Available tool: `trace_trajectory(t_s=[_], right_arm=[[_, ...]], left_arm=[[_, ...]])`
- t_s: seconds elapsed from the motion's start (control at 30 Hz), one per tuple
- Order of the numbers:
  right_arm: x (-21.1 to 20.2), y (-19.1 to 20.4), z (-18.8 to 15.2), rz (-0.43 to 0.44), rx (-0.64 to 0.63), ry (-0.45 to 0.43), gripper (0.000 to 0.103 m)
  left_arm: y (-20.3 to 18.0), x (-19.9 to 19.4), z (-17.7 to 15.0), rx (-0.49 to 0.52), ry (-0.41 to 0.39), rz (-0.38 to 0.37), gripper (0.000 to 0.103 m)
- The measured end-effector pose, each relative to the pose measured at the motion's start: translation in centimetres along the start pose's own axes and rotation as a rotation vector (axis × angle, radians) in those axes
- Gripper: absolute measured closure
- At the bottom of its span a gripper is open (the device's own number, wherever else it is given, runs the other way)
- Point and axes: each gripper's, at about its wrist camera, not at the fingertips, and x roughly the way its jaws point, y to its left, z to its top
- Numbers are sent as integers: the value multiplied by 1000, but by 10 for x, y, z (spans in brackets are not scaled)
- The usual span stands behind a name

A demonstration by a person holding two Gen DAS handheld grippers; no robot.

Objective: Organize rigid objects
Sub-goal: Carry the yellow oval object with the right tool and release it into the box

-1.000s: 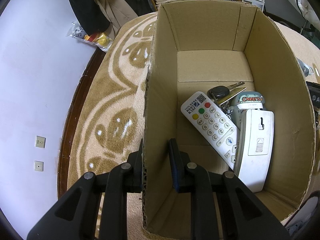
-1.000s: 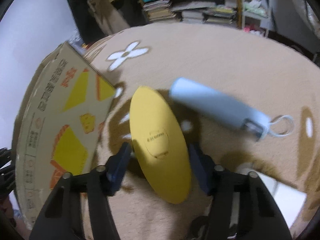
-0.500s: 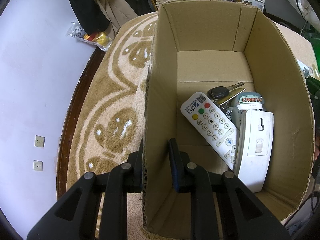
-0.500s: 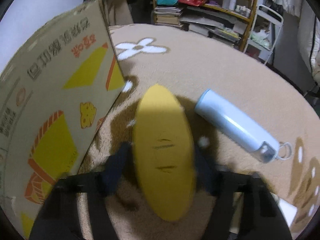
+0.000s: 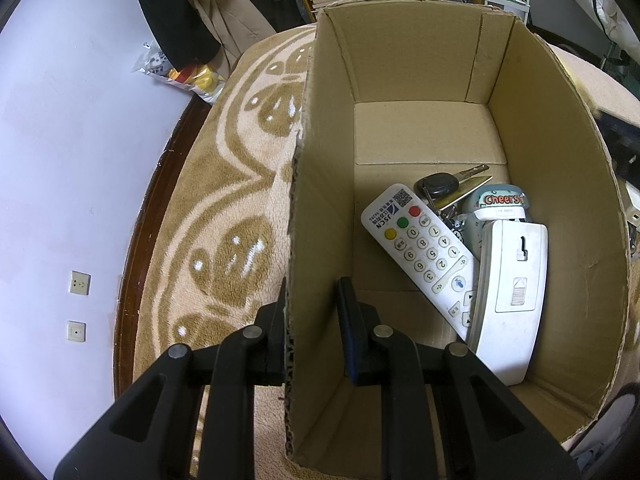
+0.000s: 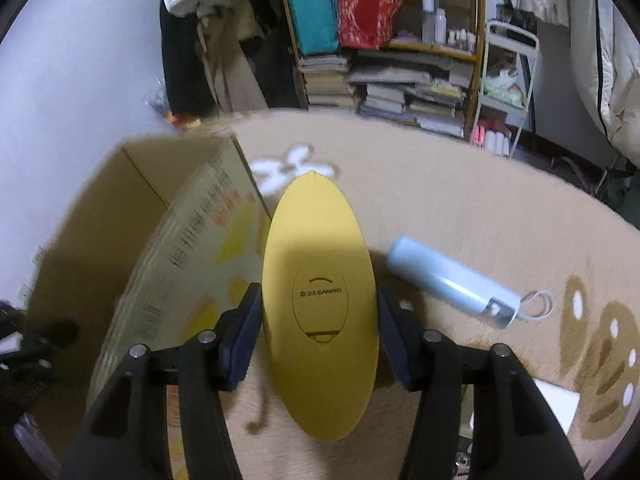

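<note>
My left gripper (image 5: 312,320) is shut on the left wall of an open cardboard box (image 5: 316,216), one finger outside and one inside. Inside the box lie a white remote (image 5: 420,248), a white curved device (image 5: 512,296), a key fob with keys (image 5: 440,186) and a small "Cheers" tin (image 5: 500,200). My right gripper (image 6: 320,320) is shut on a yellow oval object (image 6: 320,300) marked SANRIO, held above the carpet beside the box (image 6: 180,272). A pale blue bottle (image 6: 452,280) lies on the carpet to the right.
A beige patterned carpet (image 5: 224,208) covers the floor, with a white wall (image 5: 60,140) on the left. Bookshelves with stacked books (image 6: 400,88), hanging clothes (image 5: 180,12) and a white rack (image 6: 508,80) stand at the back. A white flat object (image 6: 560,400) lies at lower right.
My right gripper has risen and tilted up with the yellow object, so the box top and the shelves now show. The left gripper and the box have not moved.
</note>
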Motion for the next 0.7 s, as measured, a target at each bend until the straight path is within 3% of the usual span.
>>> trace_trajectory(t_s=[0.37, 0.7], right_arm=[[-52, 41, 23, 128, -6, -111, 44], [-48, 81, 13, 186, -67, -62, 44]], left_arm=[[0, 0, -1, 6, -2, 7, 84], [-2, -1, 0, 5, -1, 6, 84]])
